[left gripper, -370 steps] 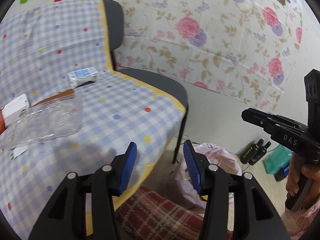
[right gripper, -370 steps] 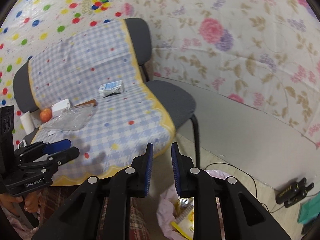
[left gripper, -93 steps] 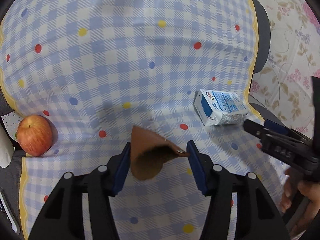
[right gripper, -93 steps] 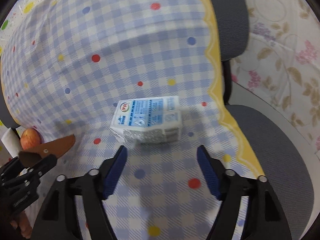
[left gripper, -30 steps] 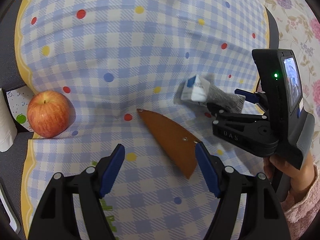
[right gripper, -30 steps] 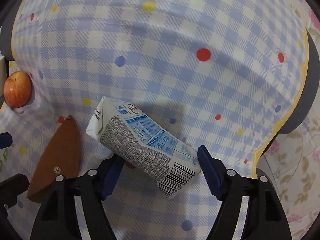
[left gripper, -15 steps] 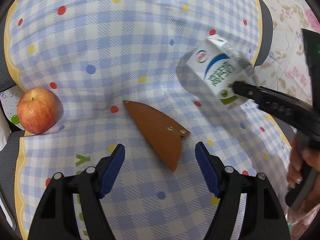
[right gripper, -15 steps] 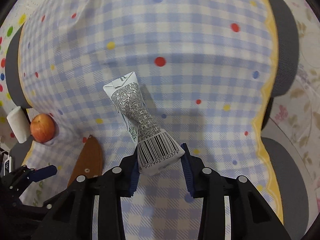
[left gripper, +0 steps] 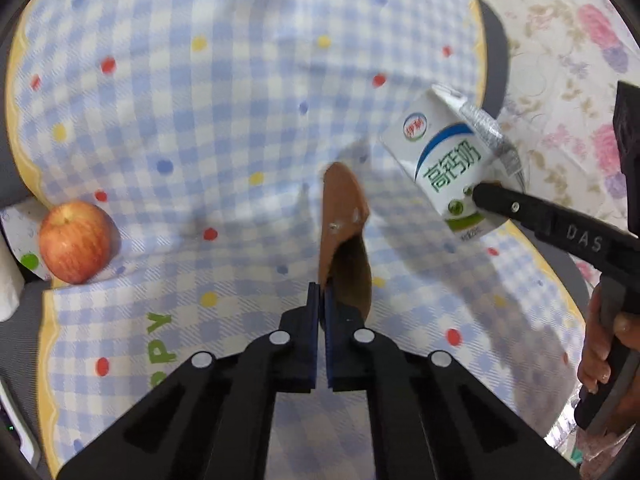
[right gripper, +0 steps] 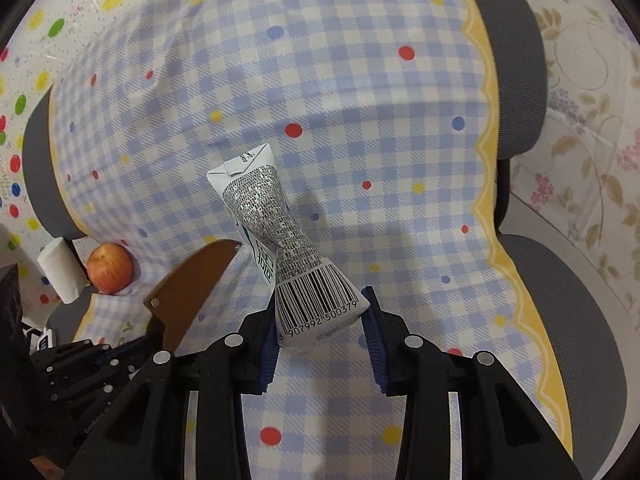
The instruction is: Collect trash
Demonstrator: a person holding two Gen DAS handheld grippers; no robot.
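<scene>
My left gripper is shut on the near edge of a flat brown leather-like piece and holds it up over the checked cloth. The piece also shows at the left of the right wrist view. My right gripper is shut on the barcode end of a crushed white milk carton, lifted off the cloth. The carton and the right gripper also show at the right of the left wrist view.
A red apple lies at the cloth's left edge, beside a white paper roll. The checked cloth covers grey chairs against a floral wall.
My left gripper has closed on the brown piece and lifted it on edge. My right gripper holds the carton slightly higher.
</scene>
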